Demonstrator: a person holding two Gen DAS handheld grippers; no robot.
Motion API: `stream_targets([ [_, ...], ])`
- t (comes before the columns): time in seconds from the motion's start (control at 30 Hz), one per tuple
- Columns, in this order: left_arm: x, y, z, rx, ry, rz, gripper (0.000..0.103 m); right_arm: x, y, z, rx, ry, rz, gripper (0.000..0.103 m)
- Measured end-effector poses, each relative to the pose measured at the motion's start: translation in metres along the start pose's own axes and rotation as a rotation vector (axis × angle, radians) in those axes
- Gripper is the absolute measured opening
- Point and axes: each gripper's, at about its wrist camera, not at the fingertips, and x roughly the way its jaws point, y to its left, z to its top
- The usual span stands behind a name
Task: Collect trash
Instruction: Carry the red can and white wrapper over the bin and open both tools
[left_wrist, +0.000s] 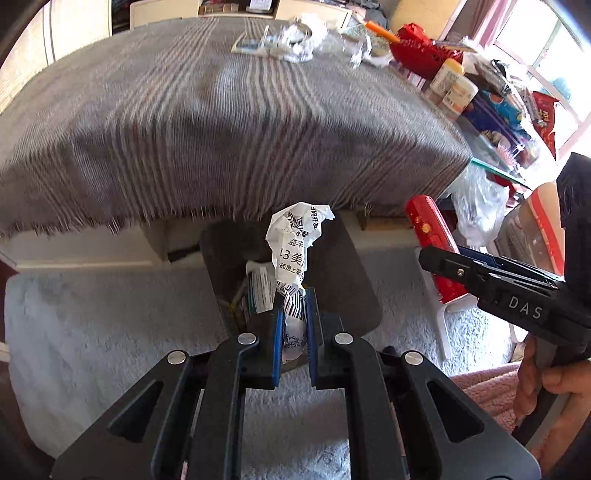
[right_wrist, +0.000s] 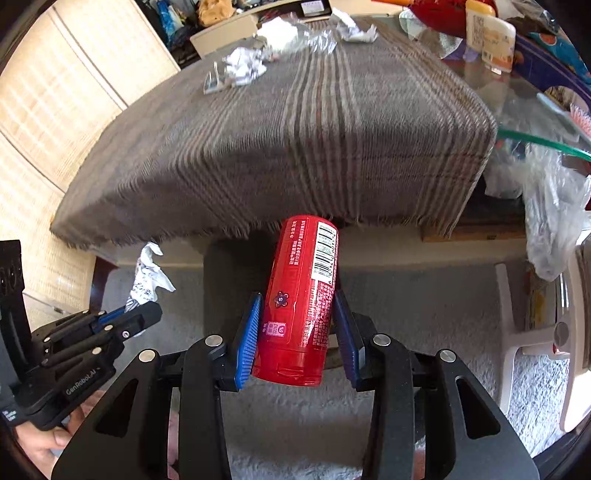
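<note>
Left wrist view, paper: a crumpled printed paper stands up from the left gripper, above a dark bin on the pale carpet just below the table edge.
Left wrist view, handling: it looks very light, soft and crushable; a pinch at its twisted lower end is probably enough.
Left wrist view, jaws: nearly together, clamped on the paper's lower end between the blue pads.
Left wrist view, surroundings: more crumpled trash lies at the far end of the striped cloth. The right gripper reaches in from the right side.
Right wrist view, can: a red cylindrical can is held lengthwise, barcode end towards the table, in front of the same dark bin.
Right wrist view, handling: probably empty and light, with thin, smooth walls that could dent or slip; holding it across the middle of the body suits it.
Right wrist view, jaws: partly apart, blue pads pressed on both sides of the can.
Right wrist view, neighbour: the left gripper holds its paper at the lower left.
</note>
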Motion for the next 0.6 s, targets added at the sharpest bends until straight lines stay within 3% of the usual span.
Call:
stream_targets([
  [0.27, 0.063, 0.009, -0.009, -0.036, 0.134, -0.015, 0.009, 0.046, 0.006, -0.005, -0.021, 0.07, -0.013, 0.04],
  [0.6, 0.086, 0.014, -0.01, -0.042, 0.178, -0.011, 0.012, 0.08, 0.003, -0.003, 0.016, 0.118, 0.009, 0.042],
])
